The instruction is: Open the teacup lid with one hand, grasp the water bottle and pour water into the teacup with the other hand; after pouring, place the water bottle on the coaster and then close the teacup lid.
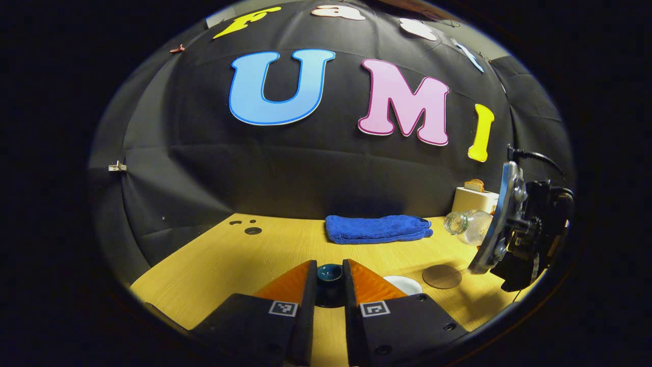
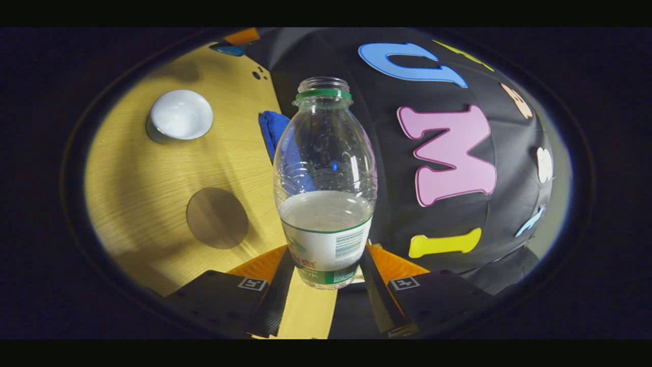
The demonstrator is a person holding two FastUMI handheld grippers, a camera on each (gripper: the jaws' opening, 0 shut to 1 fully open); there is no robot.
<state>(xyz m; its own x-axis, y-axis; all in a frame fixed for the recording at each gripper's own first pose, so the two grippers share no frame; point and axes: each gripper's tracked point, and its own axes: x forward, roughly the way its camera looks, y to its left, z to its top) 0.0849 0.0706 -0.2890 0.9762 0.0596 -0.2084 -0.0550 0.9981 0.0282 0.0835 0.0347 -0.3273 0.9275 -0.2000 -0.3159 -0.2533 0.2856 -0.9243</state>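
Left hand-held gripper [image 1: 330,278] is closed down on the dark teal teacup lid [image 1: 330,273], its two orange-faced fingers [image 1: 290,283] pressing it from either side, with the lid held above the wooden counter [image 1: 244,260]. Just to the right of those fingers, in the left gripper view, sits the white teacup [image 1: 403,284], uncovered, and a little farther right lies the round brown coaster [image 1: 441,276], flat on the counter and apart from the cup. A folded blue towel [image 1: 377,228] lies toward the back by the black cloth wall, and a pale boxy object [image 1: 473,199] stands at the far right corner, too small to make out. The right hand-held gripper [image 2: 326,272] has its fingers clamped on the lower, labelled part of the clear plastic water bottle [image 2: 326,188]; the bottle has no cap on its green-ringed neck and is partly filled with water. From the left gripper view this bottle [image 1: 467,226] is tipped over well off upright, its open mouth pointing toward the left, held off the counter above and behind the coaster. In the right gripper view the teacup [image 2: 181,114] lies beyond the coaster [image 2: 217,217], both well apart from the bottle's mouth, with an edge of the towel [image 2: 270,130] behind the bottle.
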